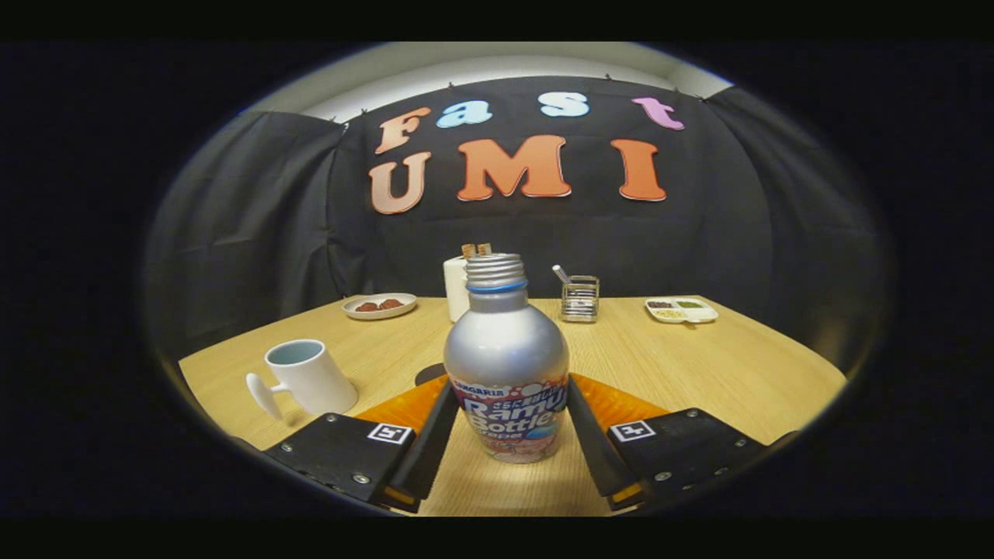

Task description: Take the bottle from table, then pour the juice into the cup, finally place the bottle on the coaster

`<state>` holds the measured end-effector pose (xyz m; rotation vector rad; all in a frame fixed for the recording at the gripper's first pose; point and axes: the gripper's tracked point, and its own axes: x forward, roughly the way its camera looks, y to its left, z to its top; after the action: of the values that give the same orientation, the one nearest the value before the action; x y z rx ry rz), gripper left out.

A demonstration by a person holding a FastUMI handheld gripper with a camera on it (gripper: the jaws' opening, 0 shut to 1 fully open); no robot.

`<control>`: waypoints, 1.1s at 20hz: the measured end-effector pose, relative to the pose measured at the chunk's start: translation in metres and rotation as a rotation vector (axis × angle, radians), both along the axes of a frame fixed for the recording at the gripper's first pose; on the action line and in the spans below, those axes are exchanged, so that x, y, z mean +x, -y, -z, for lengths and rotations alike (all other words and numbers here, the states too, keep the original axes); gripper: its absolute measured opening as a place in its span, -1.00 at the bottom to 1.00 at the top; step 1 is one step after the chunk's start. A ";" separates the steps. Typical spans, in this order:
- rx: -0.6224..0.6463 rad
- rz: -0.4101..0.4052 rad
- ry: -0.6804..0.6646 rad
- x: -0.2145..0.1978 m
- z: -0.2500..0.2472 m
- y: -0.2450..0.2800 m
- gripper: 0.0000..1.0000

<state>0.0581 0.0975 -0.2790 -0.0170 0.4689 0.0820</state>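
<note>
Between the gripper's [506, 423] two fingers stands the silver aluminium bottle [506, 365], upright on the light wooden table [722, 365], with its threaded neck bare of any cap and a blue ring just below the thread. Both fingers lie against the bottle's printed lower half, one on each flank, so the tongs are narrowed onto it and appear to press it from both sides; the bottle's base seems to rest on the tabletop, though the very bottom edge is hard to judge.

To the bottle's left and a little nearer than its far side stands a white mug [307, 378], well apart from it, slightly tilted in the fisheye, handle turned away from the bottle. Just behind the bottle's left shoulder, low on the table, a dark round coaster [429, 376] peeks out, mostly hidden.

Beyond the bottle, close behind its neck, is a white holder [456, 289] with two brownish pieces sticking up. Further left of that lies a small plate [380, 307] with reddish-brown pieces. Right of the bottle's neck sits a wire basket [579, 299] with a white stick in it, and further right a white divided tray [681, 310] with small portions of food.
</note>
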 end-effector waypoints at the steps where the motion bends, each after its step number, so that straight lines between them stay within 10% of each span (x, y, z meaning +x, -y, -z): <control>1: -0.028 -0.011 0.003 0.000 -0.001 -0.002 0.55; 22: -0.677 -0.253 0.171 0.027 -0.048 -0.051 0.54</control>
<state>0.0853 0.1481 -0.2311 -0.7438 0.3037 0.1649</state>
